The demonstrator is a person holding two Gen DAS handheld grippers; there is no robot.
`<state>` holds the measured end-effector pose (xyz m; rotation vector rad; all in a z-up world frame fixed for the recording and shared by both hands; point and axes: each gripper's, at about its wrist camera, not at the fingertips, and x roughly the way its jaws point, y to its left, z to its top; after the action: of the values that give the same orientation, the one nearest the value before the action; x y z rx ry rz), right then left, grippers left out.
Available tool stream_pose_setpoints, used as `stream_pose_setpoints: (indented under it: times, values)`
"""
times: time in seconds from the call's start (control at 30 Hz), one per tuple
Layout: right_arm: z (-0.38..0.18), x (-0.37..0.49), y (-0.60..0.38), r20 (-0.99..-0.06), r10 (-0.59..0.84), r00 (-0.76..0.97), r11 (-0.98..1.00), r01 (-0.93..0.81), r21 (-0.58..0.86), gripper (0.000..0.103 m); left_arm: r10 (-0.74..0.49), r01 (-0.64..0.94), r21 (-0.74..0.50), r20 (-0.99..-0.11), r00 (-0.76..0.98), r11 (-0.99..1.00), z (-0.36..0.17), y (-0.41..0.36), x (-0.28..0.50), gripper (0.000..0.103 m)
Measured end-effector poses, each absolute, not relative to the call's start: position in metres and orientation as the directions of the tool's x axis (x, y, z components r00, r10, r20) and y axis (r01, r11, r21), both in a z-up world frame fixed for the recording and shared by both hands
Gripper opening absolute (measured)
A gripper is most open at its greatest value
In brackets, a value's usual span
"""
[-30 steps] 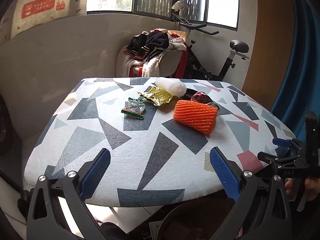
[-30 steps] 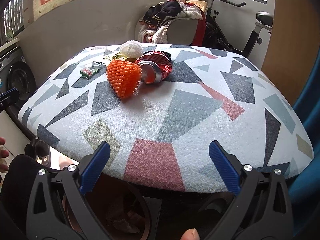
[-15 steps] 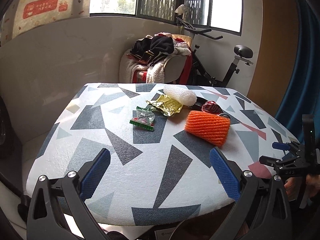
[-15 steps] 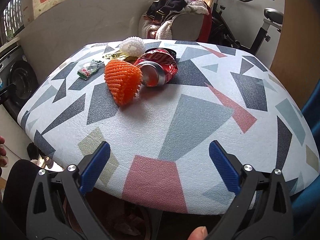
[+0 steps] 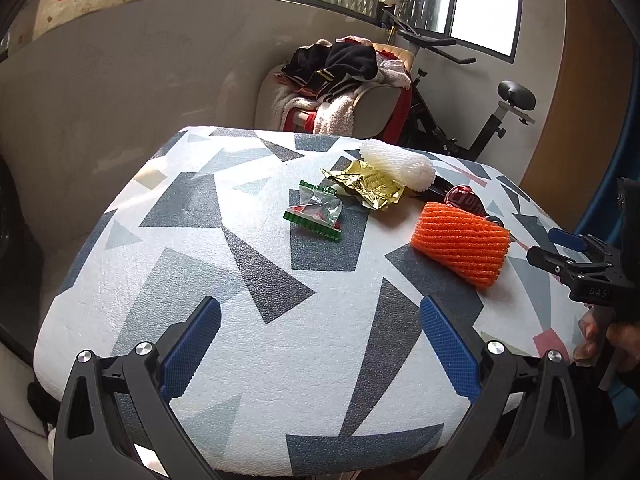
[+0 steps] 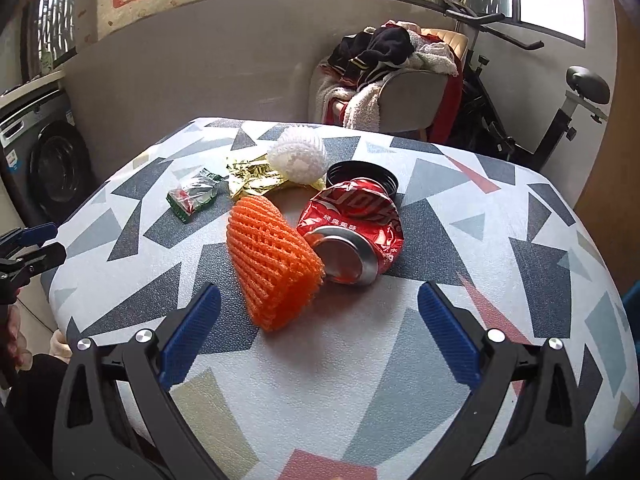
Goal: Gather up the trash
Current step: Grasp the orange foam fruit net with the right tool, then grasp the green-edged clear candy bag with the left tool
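Trash lies in a cluster on the patterned table [image 5: 260, 344] [image 6: 460, 320]: an orange foam net [image 5: 464, 246] [image 6: 272, 264], a crushed red can [image 6: 356, 232] [image 5: 466, 200], a white foam net [image 5: 400, 164] [image 6: 296, 156], a gold wrapper [image 5: 370, 190] [image 6: 252, 178], a green-edged clear wrapper [image 5: 316, 214] [image 6: 192, 198] and a black lid [image 6: 362, 172]. My left gripper [image 5: 320, 348] is open and empty over the near table edge. My right gripper [image 6: 318, 342] is open and empty, just short of the orange net and can.
A chair piled with clothes [image 5: 340, 88] [image 6: 392, 76] and an exercise bike [image 5: 480, 112] [image 6: 520, 100] stand behind the table. A washing machine [image 6: 44, 152] is at the left. The right gripper also shows at the left view's right edge [image 5: 580, 256].
Both grippers have moved forward over the table toward the trash; the objects look larger and closer. Both grippers stay open. Nothing on the table has moved.
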<state>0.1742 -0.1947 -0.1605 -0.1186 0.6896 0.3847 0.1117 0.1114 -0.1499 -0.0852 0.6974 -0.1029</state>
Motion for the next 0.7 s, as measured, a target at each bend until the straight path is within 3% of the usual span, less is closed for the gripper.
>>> stream_pose_setpoints:
  times: [0.07,0.17,0.33,0.43,0.47,0.5,0.53,0.7]
  values:
    - [-0.155,0.185,-0.171,-0.632,0.339,0.697,0.883,-0.468,-0.042,0.096,-0.119,0.06,-0.114,-0.639,0.76,0.992,-0.152,0.115,0.116,0.097]
    - [-0.158,0.202,-0.139,-0.657,0.347,0.669,0.817,-0.56,-0.138,0.079,-0.132,0.066,-0.127,-0.64,0.757,0.99,-0.151,0.118,0.122,0.097]
    - [-0.177,0.222,-0.102,-0.716,0.294,0.633,0.732,-0.631,-0.257,0.069,-0.136,0.072,-0.126,-0.636,0.76,0.989,-0.148,0.123,0.125,0.097]
    - [-0.195,0.225,-0.092,-0.754,0.226,0.617,0.702,-0.639,-0.313,0.057,-0.138,0.07,-0.13,-0.639,0.757,0.989,-0.15,0.126,0.127,0.097]
    - [-0.198,0.223,-0.091,-0.756,0.22,0.616,0.692,-0.645,-0.324,0.048,-0.142,0.071,-0.136,-0.64,0.755,0.988,-0.151,0.127,0.128,0.097]
    - [-0.199,0.219,-0.091,-0.754,0.227,0.617,0.684,-0.652,-0.327,0.034,-0.149,0.074,-0.142,-0.641,0.753,0.987,-0.152,0.127,0.128,0.097]
    - [-0.198,0.215,-0.092,-0.747,0.24,0.62,0.683,-0.655,-0.324,0.028,-0.154,0.077,-0.146,-0.642,0.751,0.986,-0.152,0.128,0.129,0.097]
    - [-0.166,0.2,-0.122,-0.655,0.38,0.653,0.773,-0.613,-0.163,0.025,-0.156,0.085,-0.14,-0.65,0.743,0.987,-0.156,0.126,0.137,0.097]
